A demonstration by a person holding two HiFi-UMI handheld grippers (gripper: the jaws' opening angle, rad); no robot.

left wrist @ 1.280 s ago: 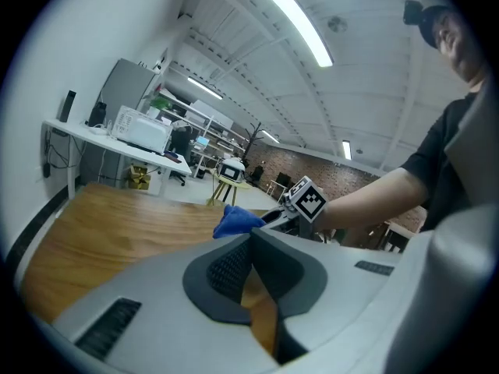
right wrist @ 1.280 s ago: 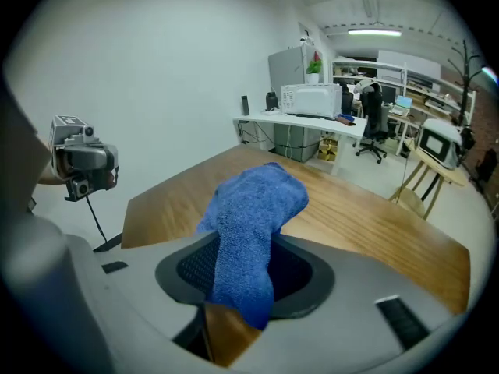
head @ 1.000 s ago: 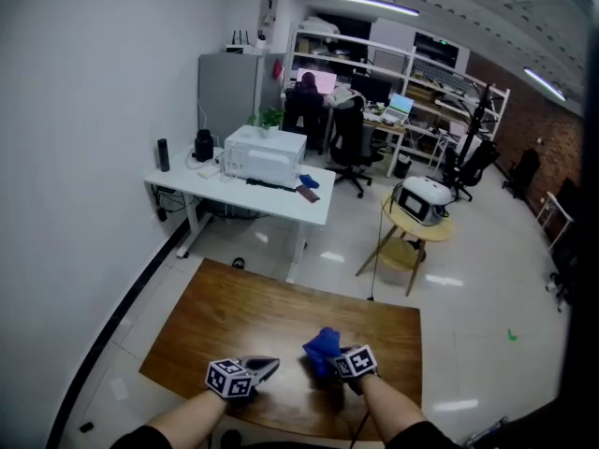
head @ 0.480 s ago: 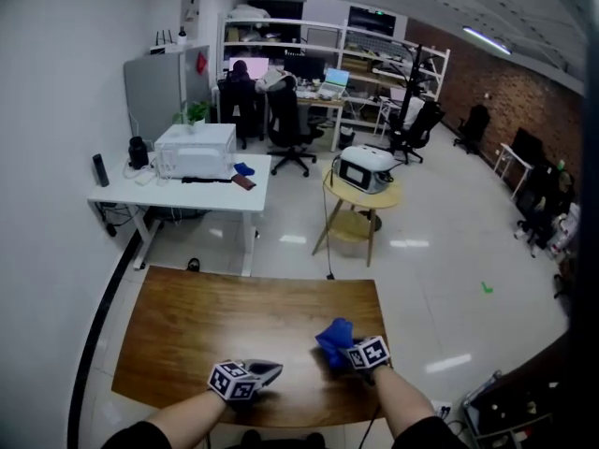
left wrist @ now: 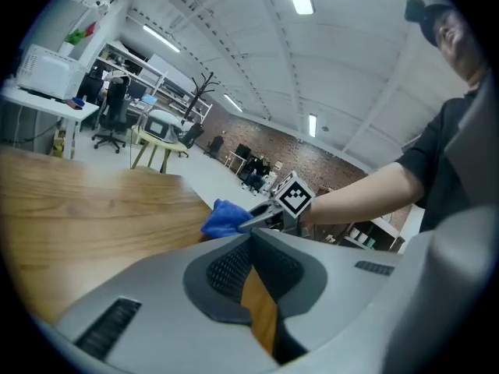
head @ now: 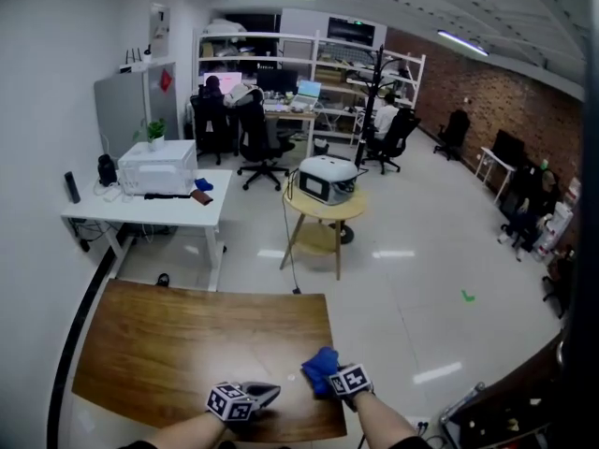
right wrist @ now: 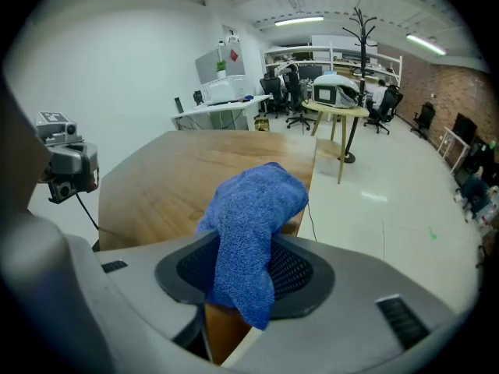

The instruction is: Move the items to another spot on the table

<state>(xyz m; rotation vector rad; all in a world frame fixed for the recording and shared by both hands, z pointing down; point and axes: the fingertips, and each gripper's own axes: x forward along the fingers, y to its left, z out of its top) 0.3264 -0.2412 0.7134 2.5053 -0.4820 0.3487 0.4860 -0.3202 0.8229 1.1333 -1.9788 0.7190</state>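
Note:
A blue cloth [head: 321, 367] hangs bunched in my right gripper [head: 329, 379], which is shut on it just above the wooden table [head: 187, 335], near the table's right front corner. In the right gripper view the cloth [right wrist: 253, 209] drapes over and between the jaws of that gripper [right wrist: 245, 265]. My left gripper [head: 269, 392] sits a little to the left over the table's front edge, shut with nothing in it. In the left gripper view its jaws [left wrist: 251, 244] meet, and beyond them are the cloth [left wrist: 222, 218] and the right gripper [left wrist: 251, 222].
The table's right edge [head: 333, 363] runs close beside the cloth, with white floor beyond it. Farther off stand a white desk [head: 150, 209] with a boxy white appliance, a round yellow side table [head: 323, 206] carrying a device, office chairs and shelves.
The head view has swung right, so the table sits further left in the picture. Both grippers keep their places over the front edge. The cloth stays held in the right gripper.

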